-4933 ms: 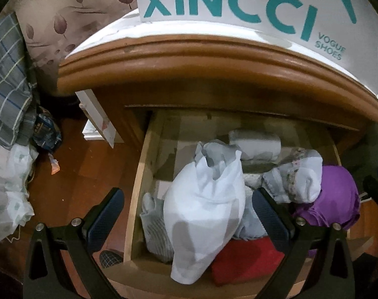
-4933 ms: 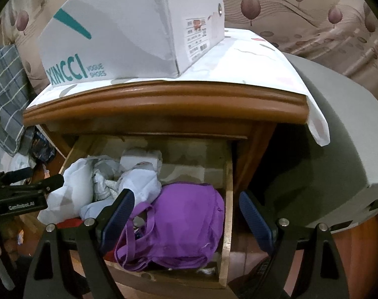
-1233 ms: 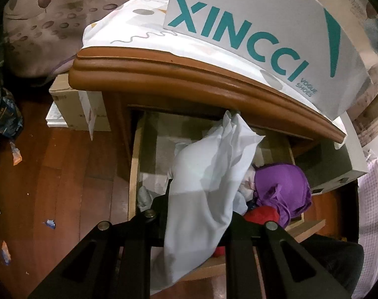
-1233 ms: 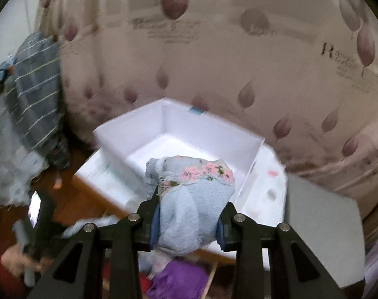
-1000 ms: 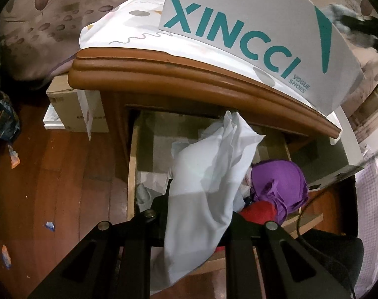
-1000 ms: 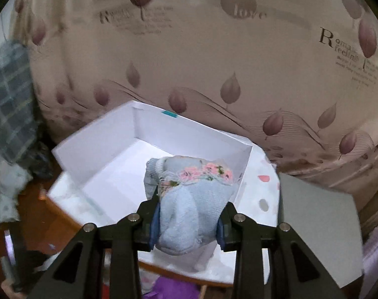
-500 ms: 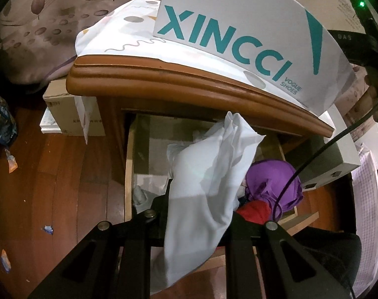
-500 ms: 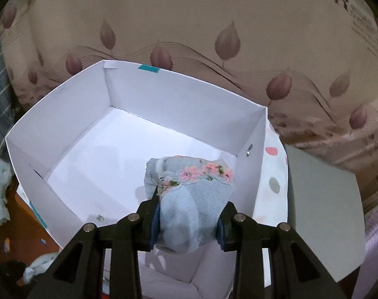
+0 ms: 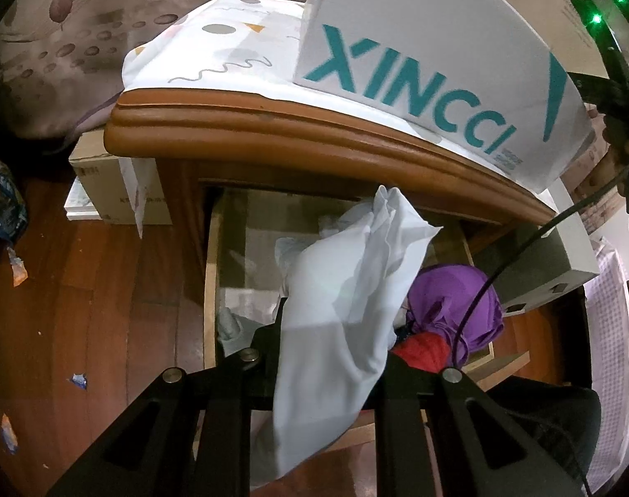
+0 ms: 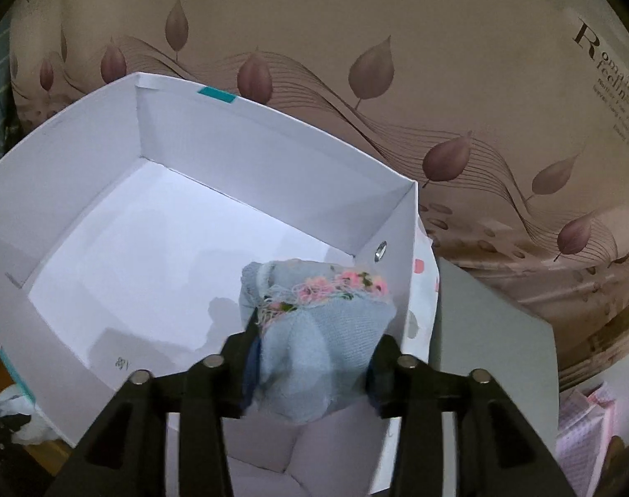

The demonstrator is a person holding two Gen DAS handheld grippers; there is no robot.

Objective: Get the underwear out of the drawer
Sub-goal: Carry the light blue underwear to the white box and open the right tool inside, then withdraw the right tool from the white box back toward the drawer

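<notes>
Hanging over the open white shoe box (image 10: pixel 157 223), the right gripper (image 10: pixel 312 368) has a rolled pale blue piece of underwear (image 10: pixel 318 331) with a pink flowered trim between its 2 fingers. Its jaws have just been opening, and the fabric sits between the pads, touching them on both sides; whether they still press on it I cannot tell. The roll is above the near right corner of the box, close to the right wall with the small metal eyelet (image 10: pixel 380 249).

Below and to the left, the left gripper (image 9: pixel 331 356) is clamped tight on a large white cloth (image 9: pixel 347 298), which drapes down between its fingers and rises in a crumpled peak toward the edge of the wooden nightstand (image 9: pixel 314 149). Under that cloth the drawer (image 9: pixel 210 273) stands pulled out, with a purple garment (image 9: pixel 459 302) and a red one (image 9: pixel 422 350) at its right side. On the nightstand top lies a patterned white cover (image 9: pixel 215 49), and the shoe box (image 9: pixel 430 54) with teal lettering stands on it. Cardboard boxes (image 9: pixel 107 190) sit on the wooden floor (image 9: pixel 86 310) to the left.
</notes>
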